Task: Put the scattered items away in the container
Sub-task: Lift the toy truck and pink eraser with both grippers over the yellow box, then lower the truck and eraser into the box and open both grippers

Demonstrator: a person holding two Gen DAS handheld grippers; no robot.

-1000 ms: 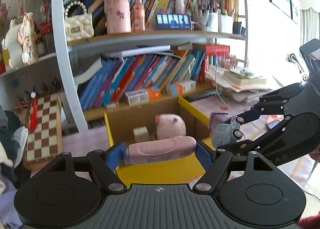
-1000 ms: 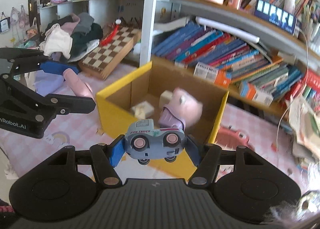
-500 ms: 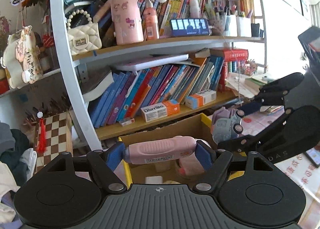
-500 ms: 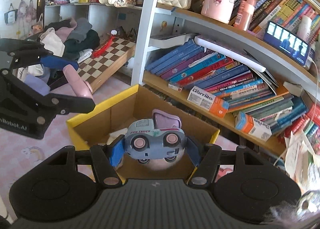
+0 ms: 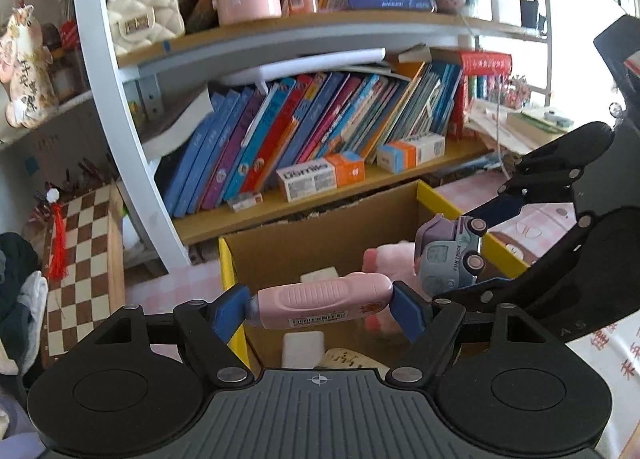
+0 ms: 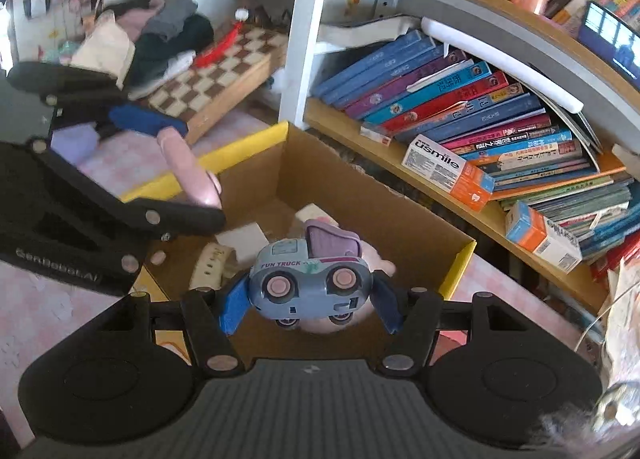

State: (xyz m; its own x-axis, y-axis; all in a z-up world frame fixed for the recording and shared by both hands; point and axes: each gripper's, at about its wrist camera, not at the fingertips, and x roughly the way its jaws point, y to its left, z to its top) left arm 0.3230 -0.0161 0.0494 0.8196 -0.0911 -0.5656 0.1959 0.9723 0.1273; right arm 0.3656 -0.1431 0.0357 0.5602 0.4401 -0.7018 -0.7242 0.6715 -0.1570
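Note:
My left gripper (image 5: pixel 320 305) is shut on a pink oblong case (image 5: pixel 320 299), held crosswise over the open cardboard box with yellow rim (image 5: pixel 320 235). My right gripper (image 6: pixel 306 299) is shut on a blue-grey toy truck (image 6: pixel 310 287) with a purple back, held above the same box (image 6: pixel 400 215). The truck (image 5: pixel 450 255) and the right gripper's black frame show at the right in the left wrist view; the pink case (image 6: pixel 188 167) shows at the left in the right wrist view. Inside the box lie a pink plush pig (image 5: pixel 384 259), white blocks (image 5: pixel 302 345) and a cream item (image 6: pixel 210 263).
A bookshelf full of books (image 5: pixel 312 131) and orange-white boxes (image 6: pixel 448 171) stands right behind the box. A chessboard (image 5: pixel 80 259) and piled clothes (image 6: pixel 160 39) lie to the left. The floor mat (image 6: pixel 240 123) is pink checked.
Both grippers have moved forward and down over the box with their items still held; the box interior now lies directly below both.

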